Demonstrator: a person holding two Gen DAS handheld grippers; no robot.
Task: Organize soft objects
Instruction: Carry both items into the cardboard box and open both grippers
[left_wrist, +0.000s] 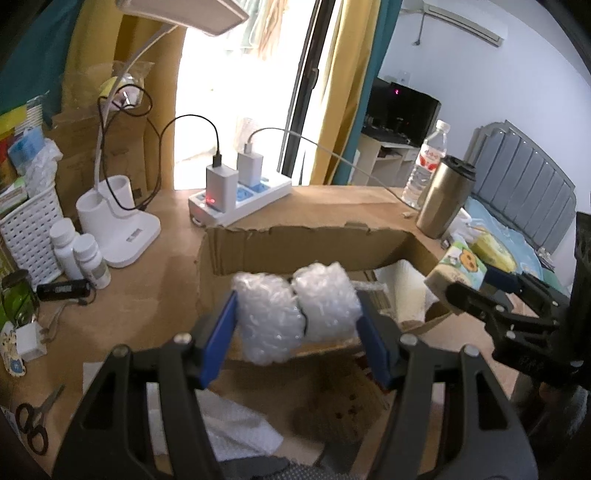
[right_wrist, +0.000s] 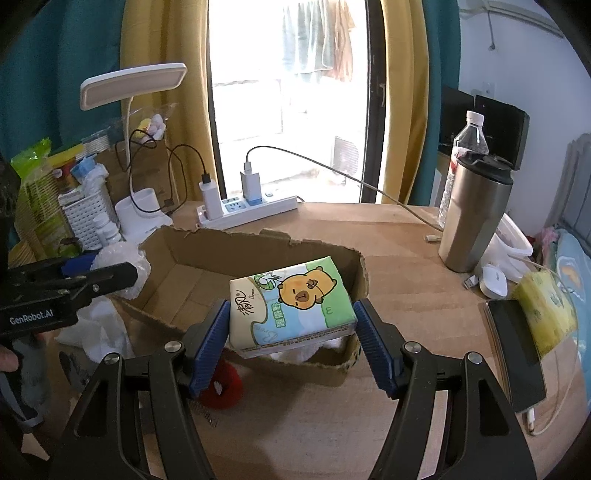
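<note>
- Holding: left gripper (left_wrist: 297, 332) is clamped on a bubble-wrap roll (left_wrist: 295, 310); blue pads press its two ends, so the roll lies crosswise between the fingers. A dark band appears to pinch it at the middle, which would explain the two-lobed shape.
- Roll hangs over the near wall of the box (left_wrist: 295, 240), not touching the floor of it as far as I can tell. Judged: carried there for dropping in.
- Right gripper (right_wrist: 290, 338) is clamped on a tissue pack (right_wrist: 291, 302), pads on its short sides, printed face up. Side grip keeps the soft pack flat rather than folded.
- Pack sits over the near right corner of the box, above something white already inside; contact with it cannot be told.
- Box is torn-edged cardboard, open at the top, standing mid-table (right_wrist: 406, 295); it looks like the collecting place for the soft things.
- Both loads converge on one box; judged risk is the grippers crowding each other at release.
- Outward: a second, yellow pack (right_wrist: 546, 314) lies well right, by a phone (right_wrist: 517, 354). Red fuzzy thing (right_wrist: 221, 387) lies on the table just before the box.
- Steel tumbler (right_wrist: 476, 214), bottle (right_wrist: 465, 155), power strip (right_wrist: 251, 210), lamp (right_wrist: 133, 85) stand behind, apart from the work.
</note>
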